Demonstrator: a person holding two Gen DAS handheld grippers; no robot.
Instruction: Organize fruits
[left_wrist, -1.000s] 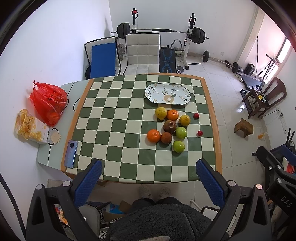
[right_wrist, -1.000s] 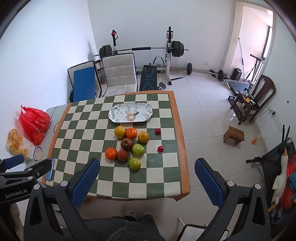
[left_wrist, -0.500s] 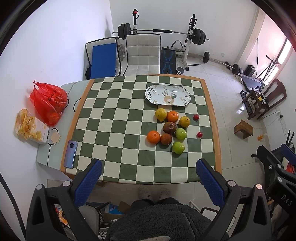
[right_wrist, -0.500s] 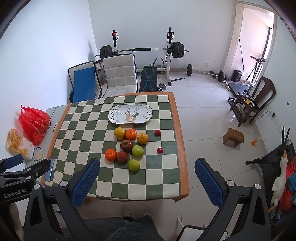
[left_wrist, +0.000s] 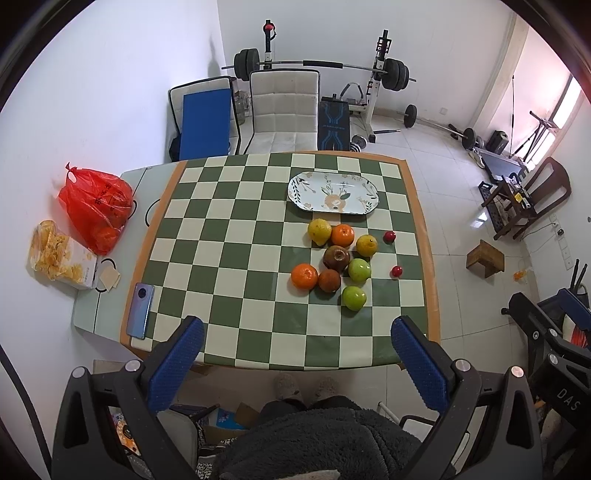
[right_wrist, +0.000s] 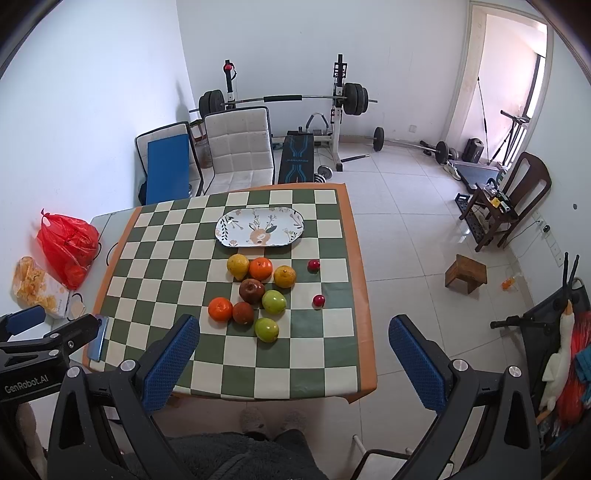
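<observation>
Right wrist view: both grippers' fingers (right_wrist: 168, 363) wide apart above fruit cluster (right_wrist: 255, 291).

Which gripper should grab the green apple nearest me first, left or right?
Probably right. The right gripper sits open with the nearest green apple almost centred ahead; from the left gripper it lies off toward the right.
</observation>
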